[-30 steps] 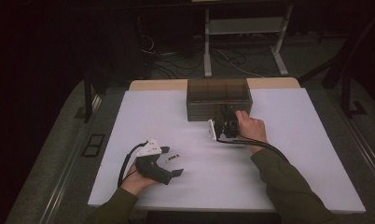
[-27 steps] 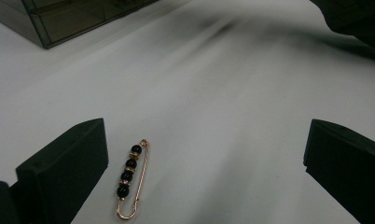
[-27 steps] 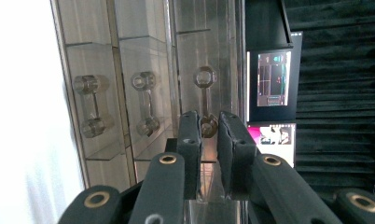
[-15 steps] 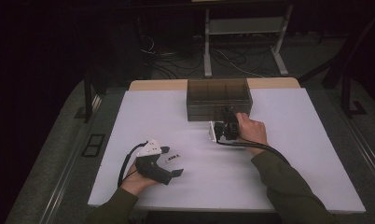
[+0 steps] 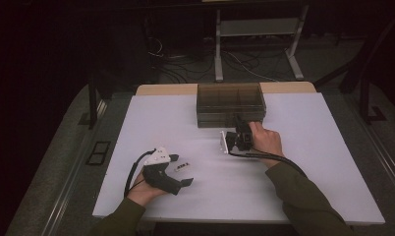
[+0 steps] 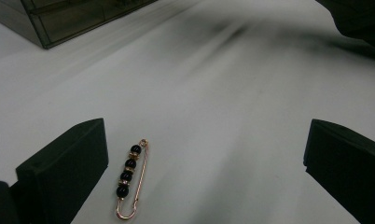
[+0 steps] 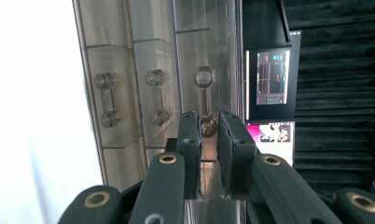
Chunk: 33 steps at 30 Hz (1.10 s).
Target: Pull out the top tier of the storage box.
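A smoky clear drawer box (image 5: pixel 230 103) stands at the back middle of the white table (image 5: pixel 136 123). My right gripper (image 5: pixel 240 124) is at its front, rolled sideways. In the right gripper view its jaws (image 7: pixel 208 122) are closed on one knobbed drawer handle (image 7: pixel 205 77), beside two more handles of the same kind. At the front left, my left gripper (image 5: pixel 182 170) rests open on the table. A gold safety-pin brooch with black beads (image 6: pixel 129 177) lies between its wide-apart jaws (image 6: pixel 204 140), close to the left one and touching neither.
Dark floor surrounds the table, with cables and a metal stand (image 5: pixel 257 44) behind it. A lit screen (image 7: pixel 272 77) shows past the box. White table surface spreads to the right and left of both hands.
The right hand has shifted very slightly at the box front. The left gripper and the brooch lie as before.
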Available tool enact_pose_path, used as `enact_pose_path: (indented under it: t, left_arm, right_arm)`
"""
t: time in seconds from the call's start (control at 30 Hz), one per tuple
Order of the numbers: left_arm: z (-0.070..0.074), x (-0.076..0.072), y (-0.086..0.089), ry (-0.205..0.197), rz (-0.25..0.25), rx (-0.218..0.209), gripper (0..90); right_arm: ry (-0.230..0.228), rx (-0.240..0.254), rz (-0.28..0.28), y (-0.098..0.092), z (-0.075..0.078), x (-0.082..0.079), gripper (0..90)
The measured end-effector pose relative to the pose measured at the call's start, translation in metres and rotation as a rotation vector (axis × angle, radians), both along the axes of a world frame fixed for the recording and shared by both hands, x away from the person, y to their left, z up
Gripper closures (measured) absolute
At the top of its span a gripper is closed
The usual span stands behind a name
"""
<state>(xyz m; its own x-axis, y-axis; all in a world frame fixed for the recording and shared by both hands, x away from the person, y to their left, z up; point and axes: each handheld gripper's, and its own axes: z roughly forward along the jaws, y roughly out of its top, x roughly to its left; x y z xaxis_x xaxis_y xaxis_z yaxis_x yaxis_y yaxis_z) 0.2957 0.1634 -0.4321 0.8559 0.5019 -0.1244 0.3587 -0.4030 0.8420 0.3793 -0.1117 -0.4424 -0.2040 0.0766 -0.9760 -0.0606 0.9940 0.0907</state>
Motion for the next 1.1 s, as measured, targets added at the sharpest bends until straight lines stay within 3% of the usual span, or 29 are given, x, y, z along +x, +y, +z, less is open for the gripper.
enact_pose_path:
  t: [0.93, 1.0, 1.07, 1.1]
  left_arm:
    - [0.0, 0.0, -0.001, -0.002, 0.0, 0.002, 0.0]
    - [0.0, 0.0, 0.0, -0.002, 0.0, 0.004, 0.0]
    - [0.0, 0.0, 0.0, -0.001, 0.0, 0.003, 0.0]
    - [0.0, 0.0, 0.0, -0.001, 0.001, 0.003, 0.0]
  right_arm:
    - [0.0, -0.029, 0.009, -0.001, 0.001, -0.022, 78.5]
    - [-0.004, -0.029, 0.012, -0.001, 0.0, -0.022, 77.8]
    - [-0.006, -0.028, 0.02, -0.002, 0.0, -0.023, 69.7]
    - [-0.003, -0.025, 0.023, -0.002, 0.0, -0.024, 69.9]
